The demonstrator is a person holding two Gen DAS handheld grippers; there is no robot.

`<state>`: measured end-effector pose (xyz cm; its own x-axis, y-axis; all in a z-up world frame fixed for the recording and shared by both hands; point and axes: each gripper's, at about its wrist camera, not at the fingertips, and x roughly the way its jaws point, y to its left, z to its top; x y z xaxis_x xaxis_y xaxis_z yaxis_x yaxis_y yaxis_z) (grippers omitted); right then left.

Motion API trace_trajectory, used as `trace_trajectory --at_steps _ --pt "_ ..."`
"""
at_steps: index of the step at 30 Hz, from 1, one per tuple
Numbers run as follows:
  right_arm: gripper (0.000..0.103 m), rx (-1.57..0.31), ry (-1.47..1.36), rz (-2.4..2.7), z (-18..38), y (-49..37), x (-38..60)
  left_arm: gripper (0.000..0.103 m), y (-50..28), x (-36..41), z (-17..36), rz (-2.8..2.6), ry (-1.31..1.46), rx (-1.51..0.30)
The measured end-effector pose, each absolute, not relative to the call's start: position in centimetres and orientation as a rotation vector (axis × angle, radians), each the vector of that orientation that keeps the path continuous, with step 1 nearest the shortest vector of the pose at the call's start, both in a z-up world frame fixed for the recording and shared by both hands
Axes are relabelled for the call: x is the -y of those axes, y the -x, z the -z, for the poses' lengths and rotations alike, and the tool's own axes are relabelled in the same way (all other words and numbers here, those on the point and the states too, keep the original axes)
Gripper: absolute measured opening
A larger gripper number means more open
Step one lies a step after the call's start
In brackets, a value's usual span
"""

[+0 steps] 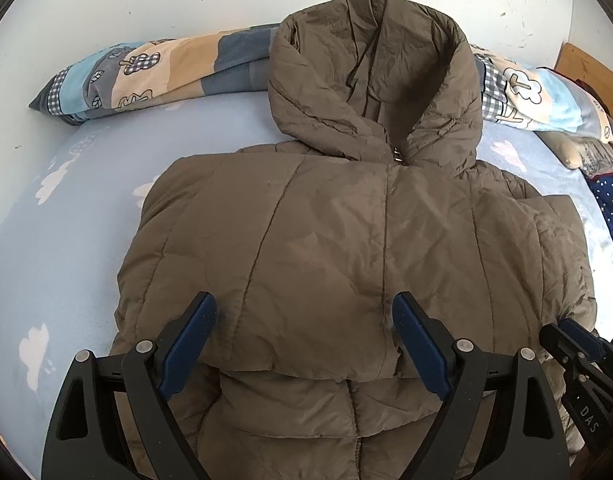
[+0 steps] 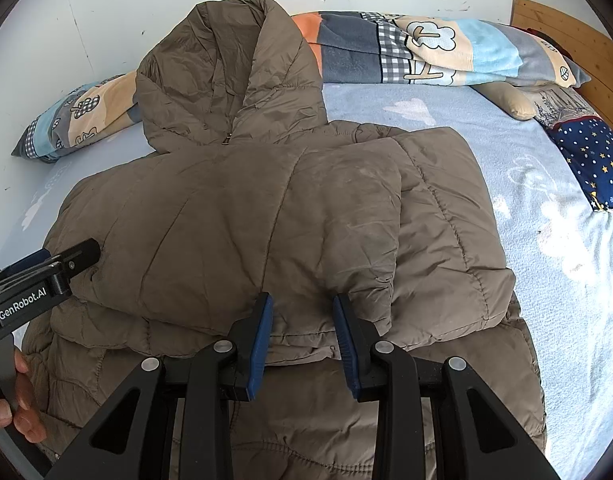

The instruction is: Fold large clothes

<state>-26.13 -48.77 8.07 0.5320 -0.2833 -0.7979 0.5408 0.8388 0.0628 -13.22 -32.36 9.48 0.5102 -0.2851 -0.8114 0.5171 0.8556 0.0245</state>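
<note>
The left gripper (image 1: 304,332) hovers low over the folded sleeve edge, its blue fingers (image 1: 416,344) spread wide with nothing between them. The right gripper (image 2: 302,334) sits over the same edge further right, jaws parted more narrowly; fabric bulges up between the pads, though whether they actually pinch it is hard to tell. The brown puffer jacket (image 1: 346,232) lies front-up on the blue cloud-print bedsheet (image 2: 506,184), both sleeves folded across its chest, hood (image 1: 370,76) resting against the patterned blanket (image 2: 426,52).
</note>
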Motion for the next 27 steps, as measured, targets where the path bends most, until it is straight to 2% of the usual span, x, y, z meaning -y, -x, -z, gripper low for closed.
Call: trace_trajectory --at_steps 8,27 --pt "0.033 -0.888 -0.323 0.508 -8.3 26.1 48.6 0.089 13.2 32.6 -8.7 0.494 -0.346 -0.953" --pt "0.033 -0.829 -0.365 0.478 -11.6 28.0 47.4 0.089 12.8 28.5 -14.9 0.485 -0.208 -0.869"
